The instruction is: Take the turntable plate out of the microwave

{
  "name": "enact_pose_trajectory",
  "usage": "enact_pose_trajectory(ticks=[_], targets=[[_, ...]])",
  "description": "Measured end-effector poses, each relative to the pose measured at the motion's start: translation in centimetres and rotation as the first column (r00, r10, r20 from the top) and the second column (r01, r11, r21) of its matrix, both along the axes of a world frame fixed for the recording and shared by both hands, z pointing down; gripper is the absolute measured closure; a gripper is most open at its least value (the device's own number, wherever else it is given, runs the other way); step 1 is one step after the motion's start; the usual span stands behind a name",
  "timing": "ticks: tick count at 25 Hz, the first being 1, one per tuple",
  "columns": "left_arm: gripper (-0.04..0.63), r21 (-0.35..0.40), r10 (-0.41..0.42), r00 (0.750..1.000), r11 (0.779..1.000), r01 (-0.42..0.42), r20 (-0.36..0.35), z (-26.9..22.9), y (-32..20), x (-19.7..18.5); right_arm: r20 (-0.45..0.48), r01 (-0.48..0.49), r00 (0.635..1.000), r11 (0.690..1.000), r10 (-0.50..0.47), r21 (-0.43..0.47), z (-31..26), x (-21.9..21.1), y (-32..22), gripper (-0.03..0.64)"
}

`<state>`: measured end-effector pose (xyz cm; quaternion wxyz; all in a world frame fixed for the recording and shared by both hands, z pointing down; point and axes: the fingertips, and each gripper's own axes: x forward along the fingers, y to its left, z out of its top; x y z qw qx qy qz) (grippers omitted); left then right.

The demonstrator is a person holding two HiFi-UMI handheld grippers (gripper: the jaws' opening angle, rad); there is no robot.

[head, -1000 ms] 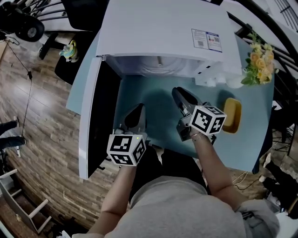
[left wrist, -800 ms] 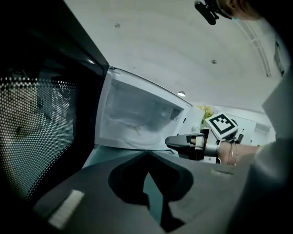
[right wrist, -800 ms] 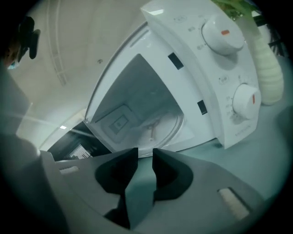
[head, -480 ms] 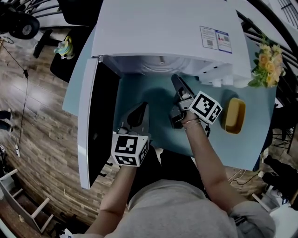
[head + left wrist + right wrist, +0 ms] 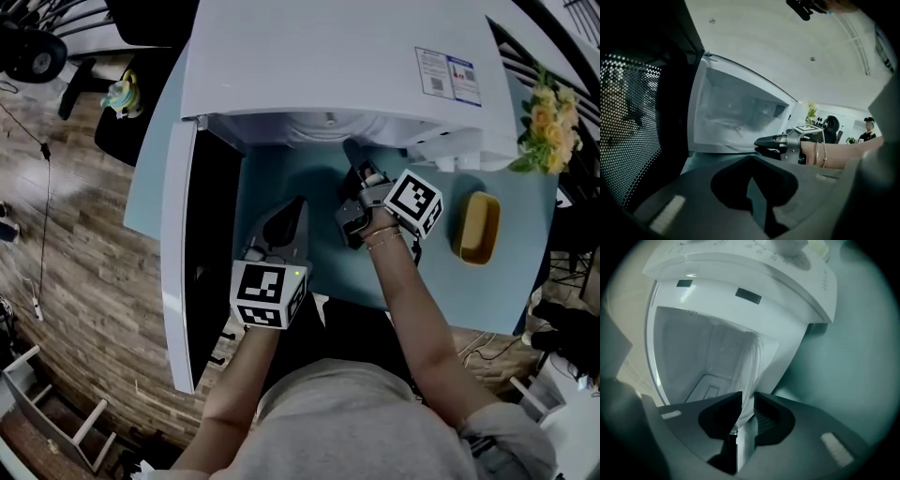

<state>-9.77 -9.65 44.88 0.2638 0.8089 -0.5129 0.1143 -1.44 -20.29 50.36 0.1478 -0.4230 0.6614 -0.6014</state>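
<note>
Right gripper (image 5: 746, 400) has reached into the microwave (image 5: 328, 66), clamped on the turntable plate (image 5: 753, 365); left gripper (image 5: 751, 158) closed.

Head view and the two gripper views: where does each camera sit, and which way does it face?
Head view: on the person's head, looking steeply down on the microwave, table, left gripper, right gripper, arms and torso.
Left gripper view: on the left gripper, facing the open cavity past shut fingers; the right forearm shows.
Right gripper view: on the right gripper, facing into the cavity; its fingers pinch the turntable plate.
Shared: both gripper views see the cavity.
</note>
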Motion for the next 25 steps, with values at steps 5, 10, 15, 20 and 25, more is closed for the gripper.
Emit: enact_pose_trajectory(ticks=[5,10,15,20,25], targets=[[0.595,-0.021,0.029,0.999,0.999,-0.029,-0.024,0.5,-0.4,0.3,0.007,-0.013,1.0,1.0,0.013,-0.001,-0.1,0.2,0.1,0.546],[0.594,-0.066,0.055,0.996,0.996,-0.06,-0.07,1.2,-0.7,0.6,0.027,-0.029,0.999,0.999,0.029,-0.024,-0.2,0.4,1.0,0.552],[0.57,-0.163,0.005,0.976,0.986,-0.042,-0.22,2.5,-0.9,0.9,0.054,-0.006,0.998,1.0,0.008,-0.026,-0.4,0.9,2.5,0.554],[0.489,-0.233,-0.14,0.887,0.972,0.038,-0.44,2.8,-1.9,0.6,0.046,0.028,0.999,0.999,-0.027,-0.028,-0.5,1.5,3.9,0.555],[0.424,-0.268,-0.233,0.84,0.957,0.109,-0.491,3.5,-2.5,0.5,0.051,0.061,0.997,0.998,-0.06,-0.029,-0.7,1.8,5.4,0.555]])
